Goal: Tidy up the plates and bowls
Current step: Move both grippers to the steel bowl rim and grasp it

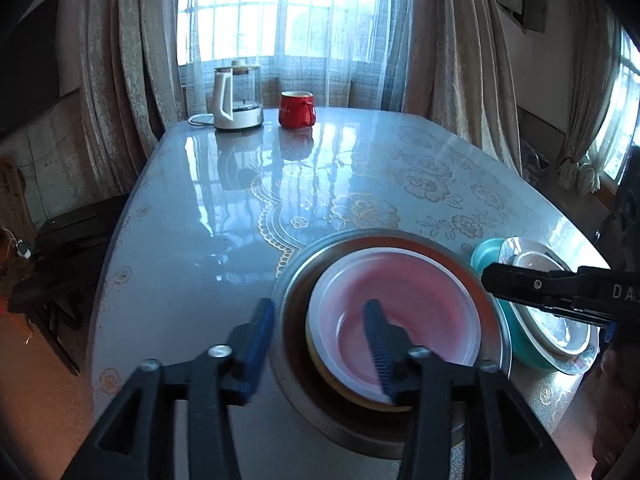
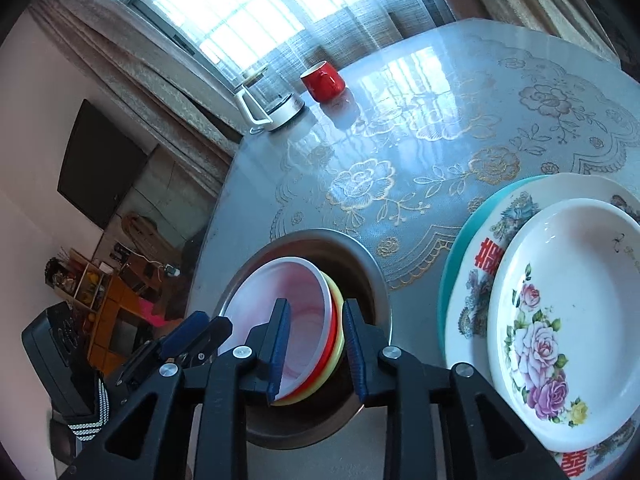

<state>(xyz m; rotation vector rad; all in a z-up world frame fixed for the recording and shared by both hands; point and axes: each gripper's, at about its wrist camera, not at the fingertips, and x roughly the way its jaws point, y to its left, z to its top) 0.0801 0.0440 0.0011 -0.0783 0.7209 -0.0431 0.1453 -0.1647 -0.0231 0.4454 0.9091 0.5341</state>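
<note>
The white plastic bowl with a pink inside (image 1: 400, 304) sits nested on a red bowl (image 2: 334, 344) and a yellow bowl (image 2: 340, 350), all inside the wide steel basin (image 1: 492, 312) near the tabletop's (image 1: 192, 240) six-o'clock edge. My left gripper (image 1: 318, 344) stands about half open, straddling the basin's and bowls' nine-o'clock rims, its pads touching nothing. My right gripper (image 2: 316, 348) is parted a little around the bowls' three-o'clock rims, pads clear of them. At three o'clock of the basin, a white flowered plate (image 2: 568, 320) lies on a larger white patterned plate (image 2: 480, 280) on a teal plate (image 2: 452, 272). At twelve o'clock stand a red mug (image 1: 296, 109) and a glass kettle with a white handle (image 1: 238, 98).
</note>
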